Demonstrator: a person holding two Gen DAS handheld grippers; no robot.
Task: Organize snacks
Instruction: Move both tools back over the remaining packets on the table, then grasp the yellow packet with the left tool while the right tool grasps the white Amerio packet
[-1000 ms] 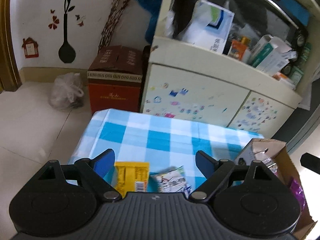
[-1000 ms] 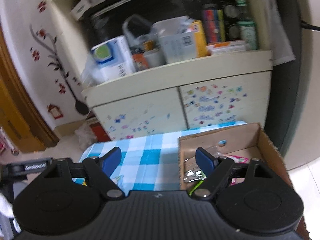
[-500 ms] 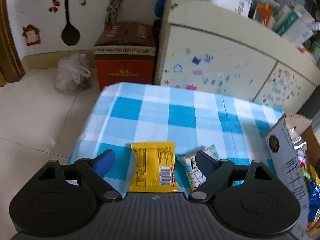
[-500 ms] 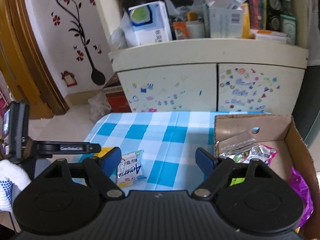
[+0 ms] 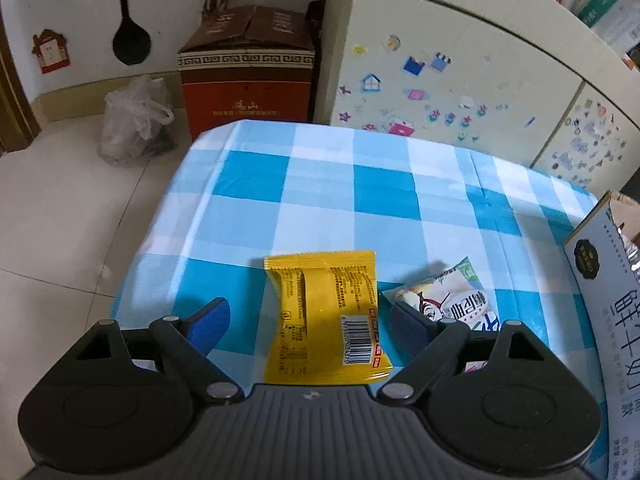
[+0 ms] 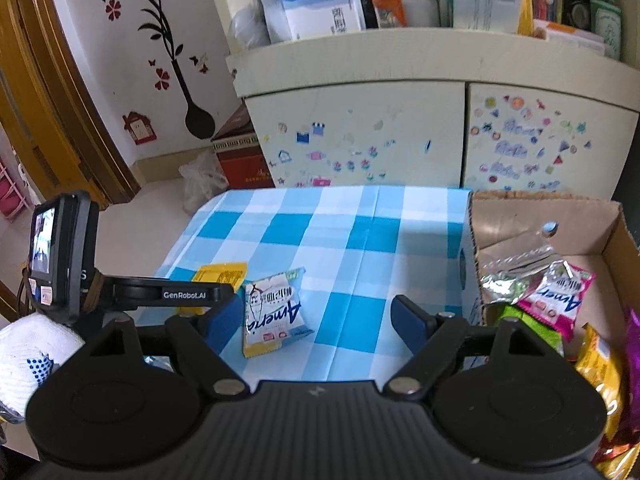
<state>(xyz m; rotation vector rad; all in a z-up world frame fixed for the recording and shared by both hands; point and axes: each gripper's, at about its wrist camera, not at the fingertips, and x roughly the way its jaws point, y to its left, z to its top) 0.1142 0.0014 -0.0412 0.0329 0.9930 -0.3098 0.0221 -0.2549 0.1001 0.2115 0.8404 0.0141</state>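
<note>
A yellow snack packet [image 5: 326, 316] lies flat on the blue-checked tablecloth [image 5: 360, 184], between the wide-apart fingers of my left gripper [image 5: 306, 326], which is open and hangs above it. Beside it lies a white and blue snack packet [image 5: 452, 304]. In the right wrist view that white packet [image 6: 274, 312] sits just inside the left finger of my open right gripper [image 6: 316, 322], and the yellow packet [image 6: 222, 274] peeks out behind the left tool. A cardboard box [image 6: 520, 216] at the right holds several snack bags.
The left gripper's body with its camera screen [image 6: 60, 252] and a white-gloved hand [image 6: 28, 356] reach in from the left of the right wrist view. A sticker-covered cabinet [image 6: 400, 132] stands behind the table. A red carton [image 5: 248, 68] and a plastic bag [image 5: 134, 120] sit on the floor.
Both grippers have come down and tipped toward the table. The yellow and white packets now sit larger and nearer between the fingers. Neither gripper's jaw spread has changed.
</note>
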